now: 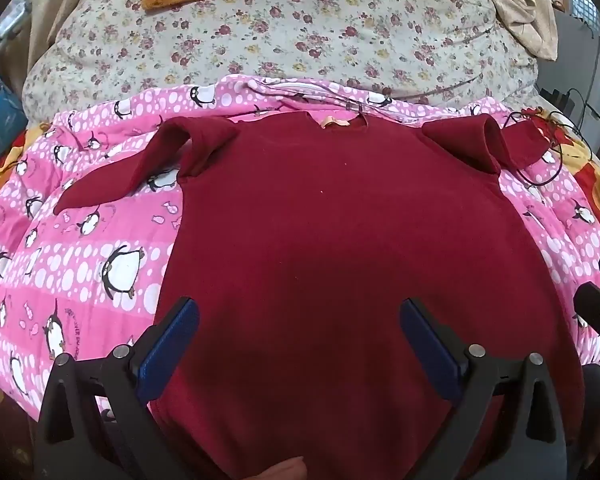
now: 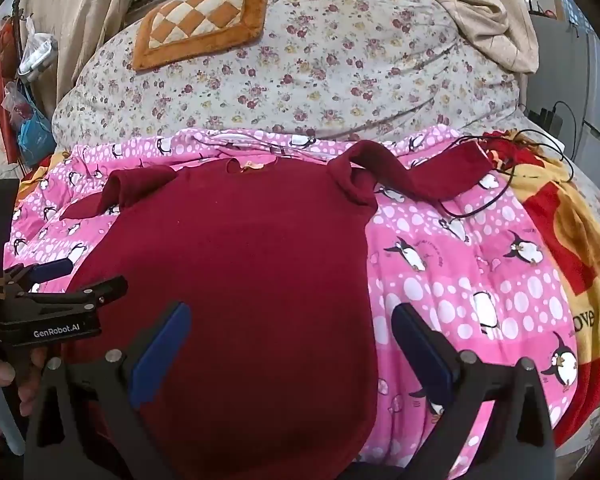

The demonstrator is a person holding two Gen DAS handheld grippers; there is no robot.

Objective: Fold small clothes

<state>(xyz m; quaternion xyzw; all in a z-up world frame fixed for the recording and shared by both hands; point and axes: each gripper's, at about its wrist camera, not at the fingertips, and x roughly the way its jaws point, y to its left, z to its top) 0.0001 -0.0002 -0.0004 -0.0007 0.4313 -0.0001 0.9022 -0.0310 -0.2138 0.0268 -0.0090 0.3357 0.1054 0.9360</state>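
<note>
Maroon sweater [image 1: 340,220] lies flat, neckline away from me, on the pink penguin quilt [image 1: 80,248] on the bed. Both sleeves are bunched at the shoulders; the right one [image 2: 440,176] trails toward a black cable [image 2: 500,196]. My left claw [image 1: 299,312] is released, jaws spread over the sweater's lower-left body, nothing held. My right claw [image 2: 291,316] is released too, straddling the sweater's right edge. Floral duvet [image 2: 300,72] and an orange checkered cushion [image 2: 204,20] sit behind.
</note>
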